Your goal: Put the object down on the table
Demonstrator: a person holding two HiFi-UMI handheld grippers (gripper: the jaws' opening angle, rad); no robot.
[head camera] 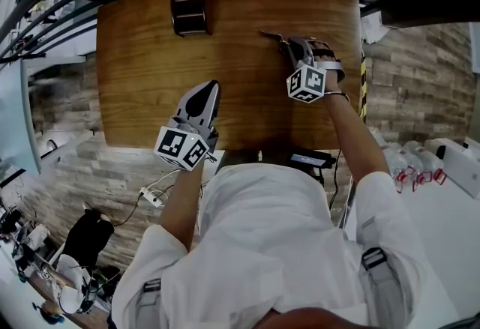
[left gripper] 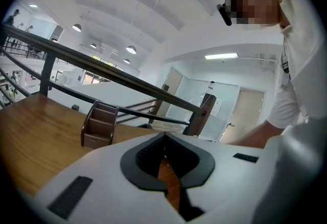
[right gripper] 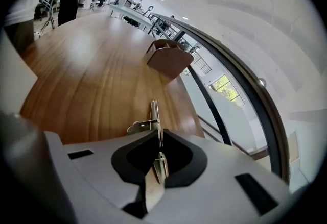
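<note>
right gripper (right gripper: 157, 136) is clamping a thin metal tool (right gripper: 153, 113), and it's poking straight out past the jaws, long axis running along them toward the table's (head camera: 150, 58) far-left side. looks like it's sitting low over the wood, can't tell if it's touching. right forearm is reaching forward over the table. left gripper (left gripper: 164, 139) is hanging back near the front edge, jaws together on nothing.

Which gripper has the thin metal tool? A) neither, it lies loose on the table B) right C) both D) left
B: in its own view the right gripper has its jaws closed on the thin metal tool, which sticks out ahead of them, while the left gripper has its jaws together with nothing between them.
</note>
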